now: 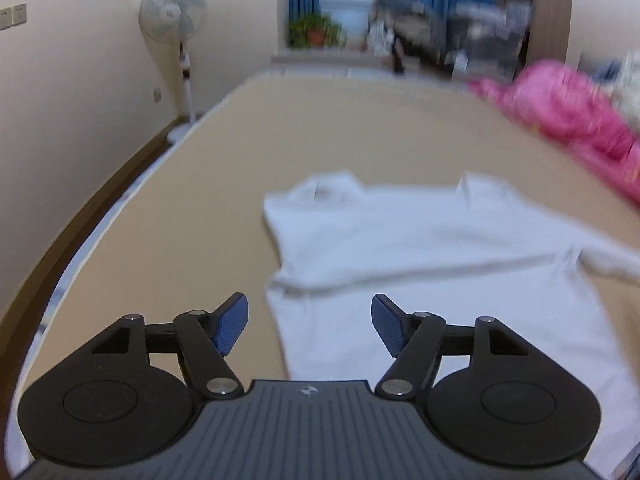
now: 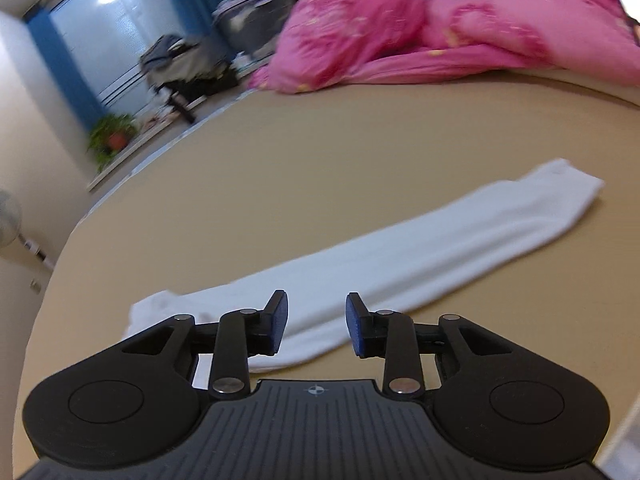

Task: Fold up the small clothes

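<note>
A white long-sleeved top lies flat on the tan bed. In the left wrist view its left sleeve looks folded in over the body and its right sleeve stretches off to the right. My left gripper is open and empty, hovering above the garment's near left edge. In the right wrist view the outstretched white sleeve runs diagonally from near left to far right. My right gripper is open and empty, just above the sleeve's near part.
A pink quilt is piled at the far side of the bed, also seen in the left wrist view. A standing fan is by the left wall. The bed's left edge drops to the floor.
</note>
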Demonstrator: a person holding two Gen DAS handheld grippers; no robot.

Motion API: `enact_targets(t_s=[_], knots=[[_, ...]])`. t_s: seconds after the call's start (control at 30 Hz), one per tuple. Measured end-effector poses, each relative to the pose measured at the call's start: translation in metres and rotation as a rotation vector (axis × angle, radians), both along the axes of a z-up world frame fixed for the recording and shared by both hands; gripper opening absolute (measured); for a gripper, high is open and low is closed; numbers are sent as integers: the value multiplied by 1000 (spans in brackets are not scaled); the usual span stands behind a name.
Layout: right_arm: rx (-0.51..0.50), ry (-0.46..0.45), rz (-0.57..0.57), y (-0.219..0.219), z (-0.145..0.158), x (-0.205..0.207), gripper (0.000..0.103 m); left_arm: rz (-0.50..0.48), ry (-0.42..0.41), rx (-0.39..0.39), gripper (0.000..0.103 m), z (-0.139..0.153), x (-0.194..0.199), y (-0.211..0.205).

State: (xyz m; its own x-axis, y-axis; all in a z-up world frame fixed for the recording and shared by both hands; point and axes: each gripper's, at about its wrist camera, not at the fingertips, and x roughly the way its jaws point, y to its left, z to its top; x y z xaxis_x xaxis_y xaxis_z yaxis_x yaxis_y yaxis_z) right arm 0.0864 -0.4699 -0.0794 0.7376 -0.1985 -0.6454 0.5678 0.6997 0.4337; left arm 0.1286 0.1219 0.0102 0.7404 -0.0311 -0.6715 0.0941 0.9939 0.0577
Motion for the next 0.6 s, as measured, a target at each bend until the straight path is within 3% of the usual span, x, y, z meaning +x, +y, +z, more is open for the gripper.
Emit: enact_targets(t_s=[0.07,0.27,0.43,0.6], knots=[[45,39,-46,-22,-14,-9,35,2,1,-12,74,-1,0,-3],[67,3,-192,-105,-38,-41,33,-10,26,-38,74,-13,20,-18],[247,-12,-384,-161,-90,-64,33,-36,63,-28,74,-31,45,-34],[346,-95,-509,-184,-124,-66,33,-41,81,-28,74,-40,57,-39]])
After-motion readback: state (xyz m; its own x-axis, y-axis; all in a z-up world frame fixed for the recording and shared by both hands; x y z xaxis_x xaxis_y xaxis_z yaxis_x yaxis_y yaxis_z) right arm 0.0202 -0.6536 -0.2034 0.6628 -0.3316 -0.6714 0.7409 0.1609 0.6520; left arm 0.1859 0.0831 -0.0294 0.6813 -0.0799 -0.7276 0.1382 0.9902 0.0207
